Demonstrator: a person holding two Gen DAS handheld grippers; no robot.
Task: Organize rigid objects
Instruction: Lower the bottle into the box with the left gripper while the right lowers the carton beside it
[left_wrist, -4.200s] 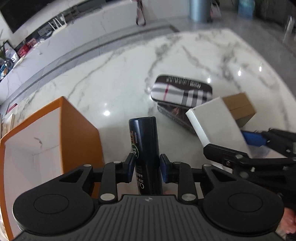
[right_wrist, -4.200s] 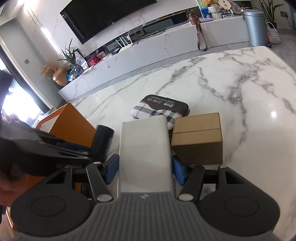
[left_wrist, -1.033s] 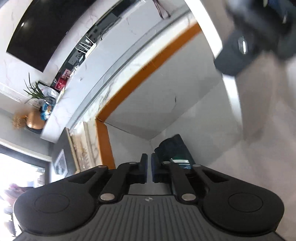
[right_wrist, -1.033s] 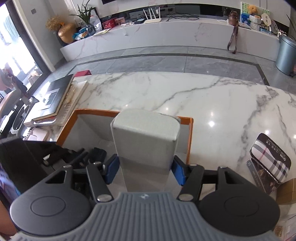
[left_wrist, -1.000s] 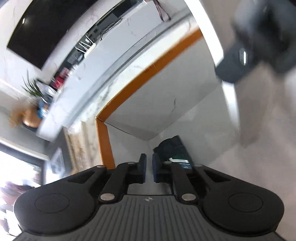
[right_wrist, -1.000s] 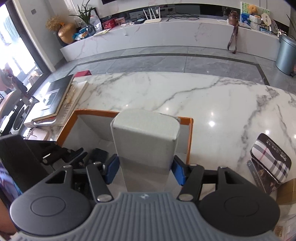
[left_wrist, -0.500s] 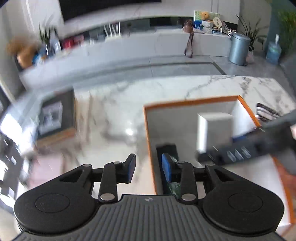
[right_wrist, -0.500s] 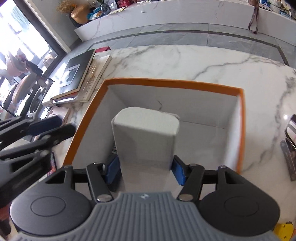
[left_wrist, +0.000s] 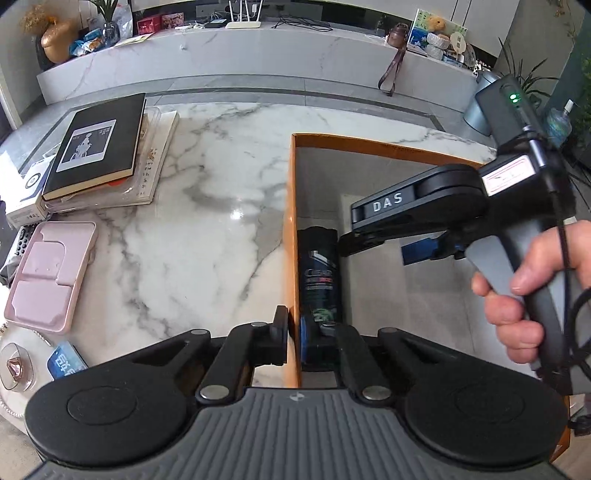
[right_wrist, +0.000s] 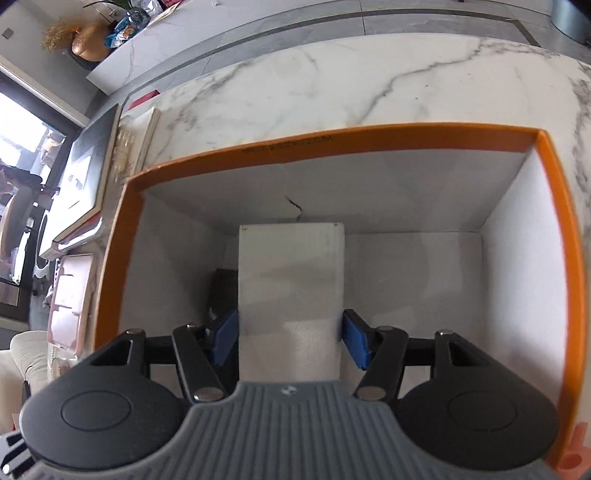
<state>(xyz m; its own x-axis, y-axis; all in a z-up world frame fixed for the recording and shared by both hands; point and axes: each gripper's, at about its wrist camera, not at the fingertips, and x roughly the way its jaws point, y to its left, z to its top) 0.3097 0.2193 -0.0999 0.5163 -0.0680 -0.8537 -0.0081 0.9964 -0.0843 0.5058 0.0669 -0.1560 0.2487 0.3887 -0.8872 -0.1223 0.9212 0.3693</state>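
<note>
The orange box (left_wrist: 291, 206) with a white inside stands on the marble table. A dark bottle (left_wrist: 319, 273) lies inside it along the left wall. My left gripper (left_wrist: 306, 325) is open and empty above the box's near left wall. My right gripper (right_wrist: 290, 338) is down inside the orange box (right_wrist: 332, 142), its blue pads on either side of a white rectangular box (right_wrist: 291, 280) that lies on the floor; the right pad shows a thin gap. The bottle (right_wrist: 223, 291) shows just left of the white box. The right gripper also shows in the left wrist view (left_wrist: 424, 251).
Left of the orange box lie a black book (left_wrist: 99, 144) on a stack of books, a pink case (left_wrist: 50, 273), a white device (left_wrist: 26, 192) and small items at the table's edge. A long white counter (left_wrist: 258, 55) runs behind.
The left gripper has let go of the bottle inside the box, lifted out and opened. The right gripper has lowered the white box from above the rim to the box floor.
</note>
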